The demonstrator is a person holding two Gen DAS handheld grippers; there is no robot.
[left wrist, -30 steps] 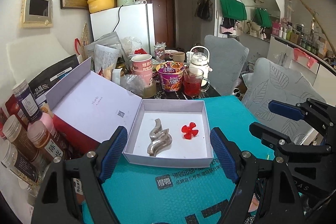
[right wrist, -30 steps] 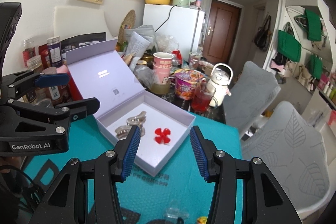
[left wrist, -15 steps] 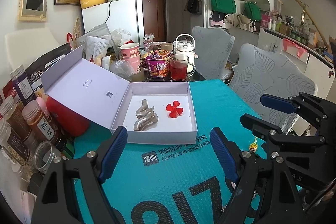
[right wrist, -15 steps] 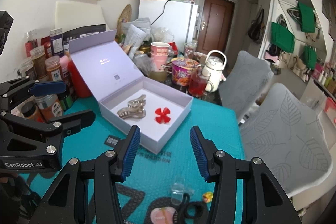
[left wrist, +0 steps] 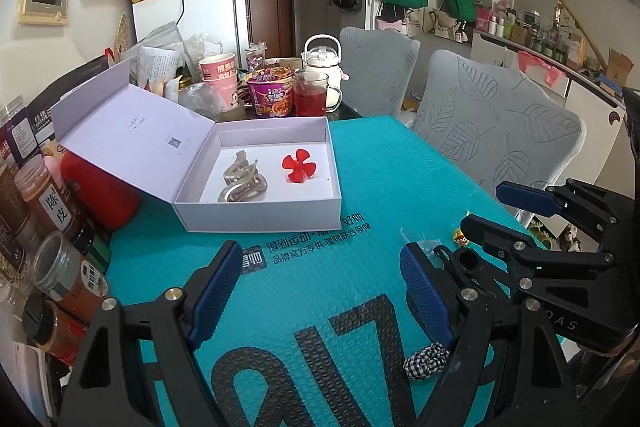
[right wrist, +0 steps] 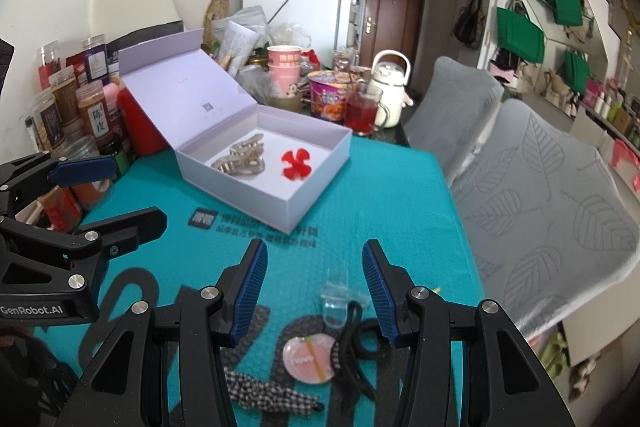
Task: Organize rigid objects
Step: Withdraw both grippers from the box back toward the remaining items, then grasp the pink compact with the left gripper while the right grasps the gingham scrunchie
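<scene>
Clear clip (right wrist: 335,301) lies between the right tool's (right wrist: 316,293) spread fingers.

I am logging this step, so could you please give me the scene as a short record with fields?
surface: teal mat
box: open, lid folded back to the left
in box: metallic hair claw and red flower clip, apart
loose on mat: clear clip, black hair claw, pink round badge, checked scrunchie
left gripper: open, empty, above the mat
right gripper: open, empty, over the clear clip
</scene>
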